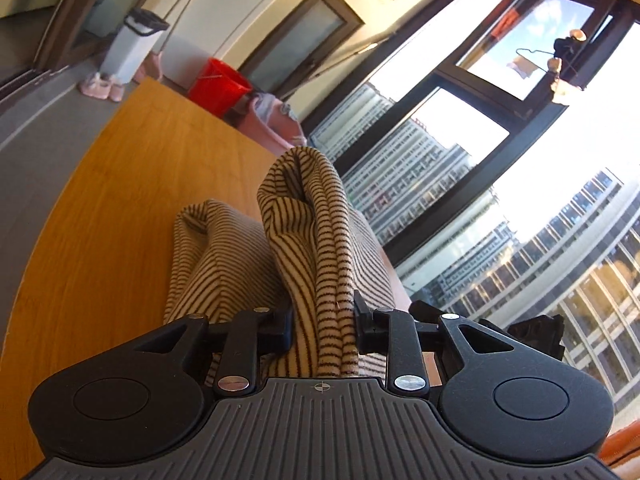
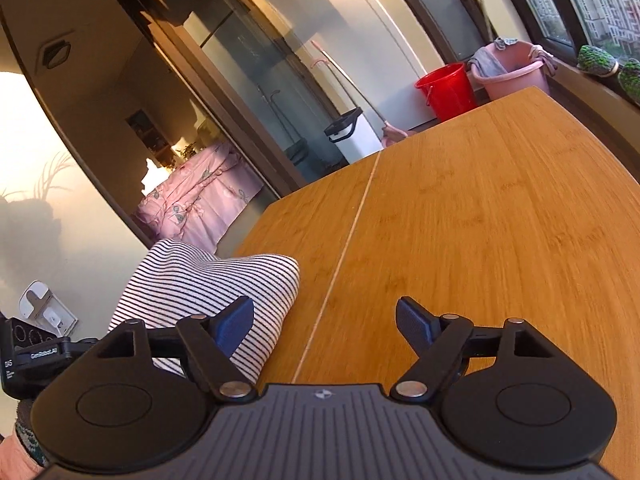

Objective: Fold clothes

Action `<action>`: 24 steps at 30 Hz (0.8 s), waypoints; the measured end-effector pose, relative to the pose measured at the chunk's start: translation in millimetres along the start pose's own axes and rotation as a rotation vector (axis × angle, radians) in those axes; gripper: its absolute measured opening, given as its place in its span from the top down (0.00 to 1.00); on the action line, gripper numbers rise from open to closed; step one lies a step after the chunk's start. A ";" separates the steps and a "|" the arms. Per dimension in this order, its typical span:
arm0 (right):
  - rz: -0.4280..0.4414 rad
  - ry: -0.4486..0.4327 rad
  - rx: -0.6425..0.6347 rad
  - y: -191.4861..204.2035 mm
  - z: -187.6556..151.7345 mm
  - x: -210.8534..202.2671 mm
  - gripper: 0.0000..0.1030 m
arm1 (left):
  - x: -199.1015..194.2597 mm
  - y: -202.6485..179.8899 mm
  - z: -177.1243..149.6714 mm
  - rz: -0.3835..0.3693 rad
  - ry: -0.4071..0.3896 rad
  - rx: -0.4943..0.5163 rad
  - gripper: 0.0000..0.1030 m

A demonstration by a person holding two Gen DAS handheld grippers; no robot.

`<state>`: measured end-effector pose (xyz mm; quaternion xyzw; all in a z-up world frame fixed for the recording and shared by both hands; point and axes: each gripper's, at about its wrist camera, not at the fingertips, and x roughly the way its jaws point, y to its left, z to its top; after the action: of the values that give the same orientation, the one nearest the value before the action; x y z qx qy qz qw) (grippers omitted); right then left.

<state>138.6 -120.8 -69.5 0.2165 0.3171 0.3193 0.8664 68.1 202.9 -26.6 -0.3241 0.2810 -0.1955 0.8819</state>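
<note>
Your left gripper point(image 1: 322, 328) pinches the striped garment point(image 1: 312, 240), bunched between its jaws. Your right gripper point(image 2: 325, 326) gapes empty over the wooden table point(image 2: 480, 220), garment at its left finger.

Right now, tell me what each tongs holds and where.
Left tongs pinch a bunched fold of the striped garment. Right tongs are open, holding nothing.

Right gripper point(image 2: 325, 330): wood table point(image 2: 480, 220) bare from 11 to 3 o'clock, free run to far edge; striped garment point(image 2: 200, 284) heaped at 9–10 o'clock, touching its left finger. Left-wrist view: same cloth bunched upright dead ahead at 12, tabletop clear at 9–11. Red bucket point(image 2: 446, 90) and pink tub point(image 2: 510, 70) stand off the table past its far edge.
</note>
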 end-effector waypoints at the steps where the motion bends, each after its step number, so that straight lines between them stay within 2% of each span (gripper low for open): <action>1: 0.023 0.015 -0.009 5.7 0.7 5.1 0.20 | -2.4 2.1 0.6 0.010 -0.008 0.005 0.72; 4: 0.089 0.079 -0.016 22.4 0.4 27.7 0.18 | -3.5 4.2 1.7 0.023 -0.015 0.014 0.72; 9: 0.149 0.161 0.003 37.8 -7.9 62.9 0.14 | -2.6 22.1 -1.9 0.065 -0.007 -0.018 0.70; 11: 0.187 0.195 0.052 36.7 -10.3 73.7 0.13 | -3.7 34.9 -3.5 0.047 -0.001 -0.061 0.69; 13: 0.214 0.224 0.067 40.2 -14.2 85.3 0.13 | -3.4 36.5 -3.2 0.037 0.003 -0.058 0.69; 14: 0.218 0.243 0.042 46.5 -16.6 90.2 0.16 | -2.5 35.3 -3.1 0.039 0.007 -0.047 0.68; 16: 0.209 0.275 -0.039 63.4 -21.4 98.6 0.28 | -2.0 33.0 -2.9 0.051 0.012 -0.027 0.68; 19: 0.170 0.268 -0.149 83.3 -22.8 100.7 0.37 | -5.7 26.8 -1.5 0.088 0.006 0.012 0.64; 20: 0.168 0.272 -0.156 84.5 -21.5 100.1 0.38 | -7.5 24.2 -0.8 0.101 0.002 0.026 0.60; 22: 0.159 0.277 -0.177 86.6 -19.0 96.8 0.40 | -13.0 14.4 2.3 0.135 -0.021 0.071 0.46; 23: 0.149 0.273 -0.196 87.9 -17.9 93.8 0.41 | -15.1 9.5 4.7 0.151 -0.036 0.092 0.29; 24: 0.140 0.270 -0.215 89.3 -16.9 90.9 0.41 | -16.9 4.8 7.0 0.167 -0.050 0.113 0.17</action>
<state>143.9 7.6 -67.2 0.0992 0.3789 0.4370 0.8097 60.3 218.5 -19.2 -0.2542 0.2735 -0.1288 0.9187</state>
